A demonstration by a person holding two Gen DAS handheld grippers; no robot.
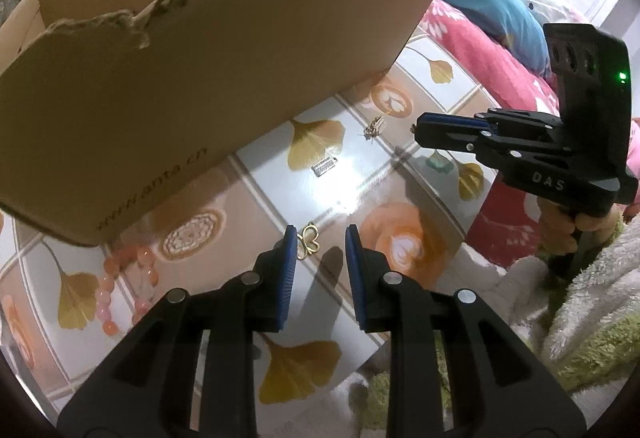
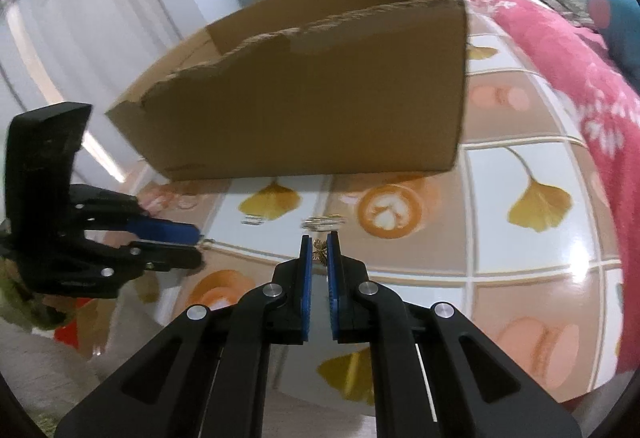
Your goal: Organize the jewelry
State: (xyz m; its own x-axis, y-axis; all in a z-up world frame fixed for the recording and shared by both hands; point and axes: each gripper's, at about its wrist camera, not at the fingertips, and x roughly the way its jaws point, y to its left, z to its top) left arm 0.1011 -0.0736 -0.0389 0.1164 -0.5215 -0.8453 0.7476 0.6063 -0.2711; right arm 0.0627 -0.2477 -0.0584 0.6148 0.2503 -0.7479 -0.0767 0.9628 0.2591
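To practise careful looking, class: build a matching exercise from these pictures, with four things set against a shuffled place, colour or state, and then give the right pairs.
Things
1. cardboard box
2. bead bracelet
3. butterfly charm
4. right gripper

Descriptions
A. shut on a small gold piece
B. pink and orange
C. torn top edge
D. lies on the table by a pad of the open left gripper

Pairs: 1-C, 2-B, 3-D, 4-A
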